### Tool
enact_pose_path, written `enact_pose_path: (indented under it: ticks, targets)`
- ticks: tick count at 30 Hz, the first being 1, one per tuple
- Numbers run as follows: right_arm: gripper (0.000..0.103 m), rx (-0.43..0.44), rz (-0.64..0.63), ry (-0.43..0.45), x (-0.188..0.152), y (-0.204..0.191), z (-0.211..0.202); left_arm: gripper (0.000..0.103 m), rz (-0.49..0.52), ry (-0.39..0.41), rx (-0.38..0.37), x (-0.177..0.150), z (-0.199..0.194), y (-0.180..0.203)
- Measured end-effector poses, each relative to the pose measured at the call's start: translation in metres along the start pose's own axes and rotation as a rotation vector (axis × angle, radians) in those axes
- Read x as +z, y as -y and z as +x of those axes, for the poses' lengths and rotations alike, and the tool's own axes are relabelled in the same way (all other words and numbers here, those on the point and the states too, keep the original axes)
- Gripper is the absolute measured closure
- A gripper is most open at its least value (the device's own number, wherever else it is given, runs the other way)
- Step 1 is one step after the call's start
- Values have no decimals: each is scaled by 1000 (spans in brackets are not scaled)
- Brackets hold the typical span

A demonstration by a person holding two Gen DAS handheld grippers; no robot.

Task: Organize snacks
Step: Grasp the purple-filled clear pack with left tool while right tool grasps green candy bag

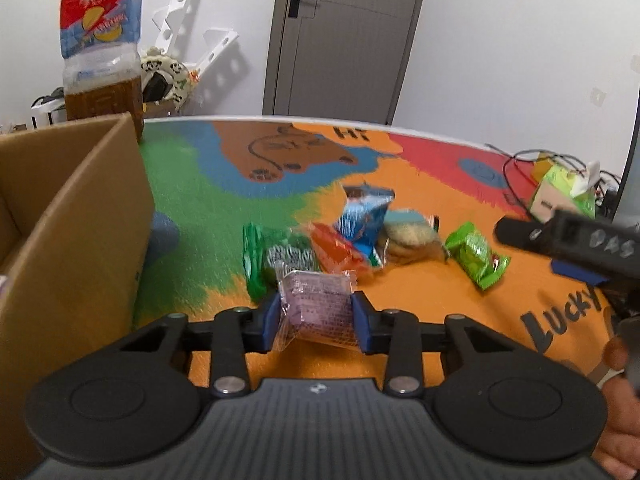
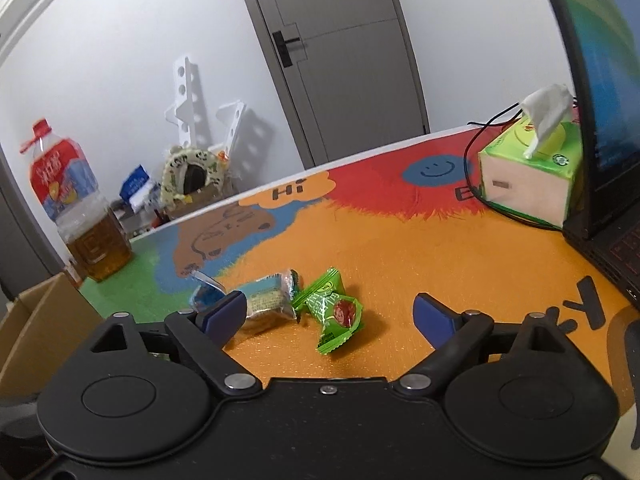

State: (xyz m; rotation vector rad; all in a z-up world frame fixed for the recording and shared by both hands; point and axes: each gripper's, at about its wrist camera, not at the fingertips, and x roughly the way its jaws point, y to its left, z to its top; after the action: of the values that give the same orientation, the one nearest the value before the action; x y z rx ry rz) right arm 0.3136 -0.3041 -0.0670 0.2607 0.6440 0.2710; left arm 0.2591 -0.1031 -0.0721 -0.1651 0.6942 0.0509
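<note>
My left gripper (image 1: pixel 316 316) is shut on a clear packet with a purple snack (image 1: pixel 318 304), both blue pads pressing its sides. Behind it on the colourful mat lie a dark green packet (image 1: pixel 276 256), an orange packet (image 1: pixel 336 252), a blue packet (image 1: pixel 366 216), a cookie packet (image 1: pixel 408 236) and a bright green packet (image 1: pixel 476 256). My right gripper (image 2: pixel 330 314) stands open just short of the bright green packet (image 2: pixel 332 308), with nothing between its pads. The cookie packet (image 2: pixel 266 300) and the blue packet (image 2: pixel 204 296) lie to its left.
An open cardboard box (image 1: pixel 80 216) stands at the left, a large bottle of brown liquid (image 1: pixel 102 52) behind it. A tissue box (image 2: pixel 528 172), a black cable (image 2: pixel 472 148) and a laptop (image 2: pixel 600 120) crowd the right side of the table.
</note>
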Motion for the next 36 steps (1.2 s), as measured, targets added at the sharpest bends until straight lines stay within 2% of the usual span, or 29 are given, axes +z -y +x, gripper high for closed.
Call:
enact_pose_path:
  ticks: [12,17,19,20,22,25,36]
  targets:
    - [15,-33,-41,-52,6,-13,29,66,-45,36,-11,19,-2,-13]
    - [15,-87,-70,-88,2,-14,48,66,-58,25,-18,20,4,-16]
    - [32,-95,-88,-109,-2,-14,53,66,-62,23,-20,20,5,-17]
    - [36,-105,-108,-96,-4,-17,52,66,-64,23,-20,19,5,-17]
    - [72,-105,-121,-96,-4,-18,50,66,-65,27,-23,19,2,-17]
    - [73,-63,-81,-96,-6,-14,42,66,-65,40,-29,19,-4,-17]
    - [73,-33,-75,-48,-17,-25,5,66,-87,84,-44,17,-30,-21]
